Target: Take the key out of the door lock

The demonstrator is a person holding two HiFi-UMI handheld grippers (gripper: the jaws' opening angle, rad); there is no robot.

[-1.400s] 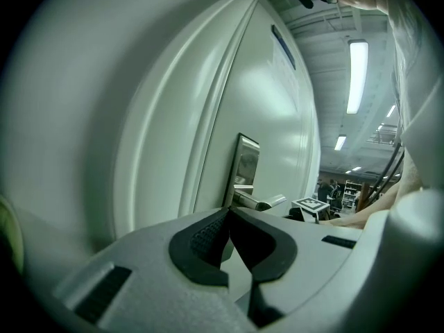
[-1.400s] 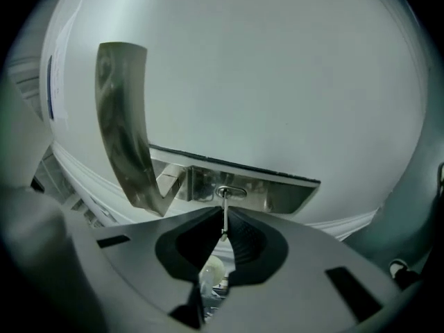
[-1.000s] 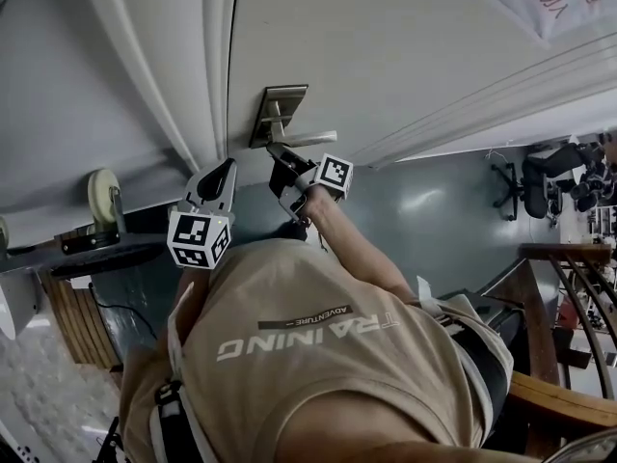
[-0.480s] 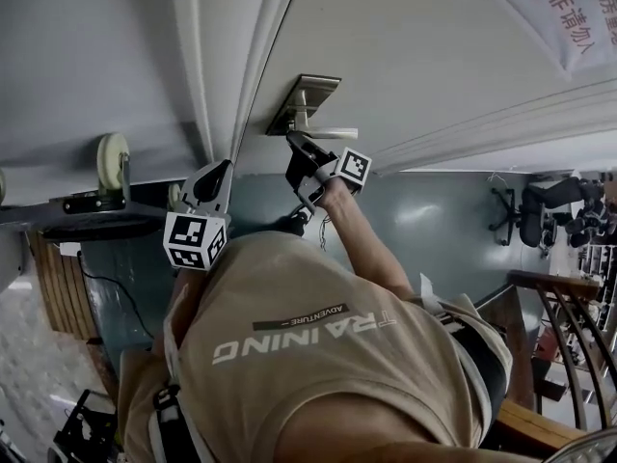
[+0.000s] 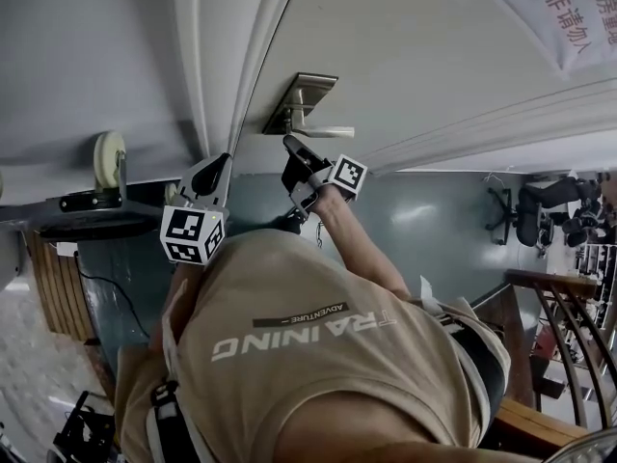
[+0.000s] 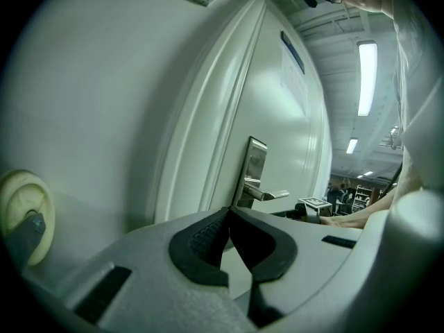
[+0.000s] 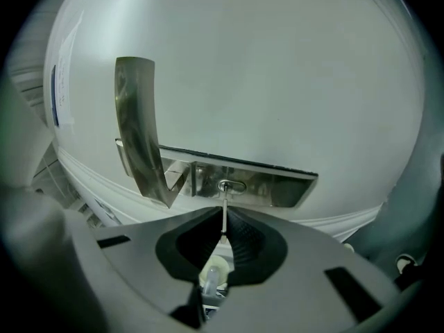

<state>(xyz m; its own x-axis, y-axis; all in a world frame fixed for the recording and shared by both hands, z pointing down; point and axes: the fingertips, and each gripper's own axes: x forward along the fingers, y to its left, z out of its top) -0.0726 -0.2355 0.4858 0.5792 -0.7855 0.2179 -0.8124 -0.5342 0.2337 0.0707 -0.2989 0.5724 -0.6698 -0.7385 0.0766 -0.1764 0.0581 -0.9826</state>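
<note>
lock plate (image 5: 301, 99) on door (image 5: 415, 46), near its left edge | handle (image 5: 323, 131) juts right from plate | key (image 7: 224, 210) in plate's keyhole, pinched between right tongs (image 7: 223, 217) | left tongs (image 5: 224, 159) left of them, off door | wheel (image 5: 108, 157) far left

Head view: we look steeply down, lock plate (image 5: 301, 104) at 12 o'clock.
Right gripper view: we face it close.
Left gripper view: we see it farther.
</note>
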